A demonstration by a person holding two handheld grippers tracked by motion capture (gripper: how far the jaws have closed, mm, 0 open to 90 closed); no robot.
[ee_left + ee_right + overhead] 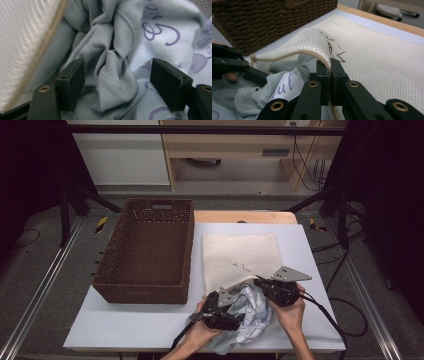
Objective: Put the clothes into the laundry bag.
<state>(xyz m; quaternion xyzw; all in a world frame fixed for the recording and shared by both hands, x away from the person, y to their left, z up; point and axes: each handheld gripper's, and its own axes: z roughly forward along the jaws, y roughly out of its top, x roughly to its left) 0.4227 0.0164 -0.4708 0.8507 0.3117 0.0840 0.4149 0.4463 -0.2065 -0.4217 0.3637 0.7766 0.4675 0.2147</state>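
A cream mesh bag (240,252) lies flat on the white table top (125,320), its zipped mouth facing the near edge. My right gripper (259,281) is shut on the bag's zip edge (329,66) and holds that lip raised. A crumpled pale blue garment (252,312) with purple print sits at the mouth, partly under the lifted lip. In it my left gripper (231,314) stands open. A fold of the blue cloth (120,45) rises between its jaws (117,75), and the pads do not press on it. The mesh (22,37) is blurred at the left of that view.
A dark brown woven basket (145,245) stands on the table to the left of the bag, close to the bag's lifted corner (269,17). Wooden furniture and cables are beyond the table's far edge. Black frame legs stand on both sides.
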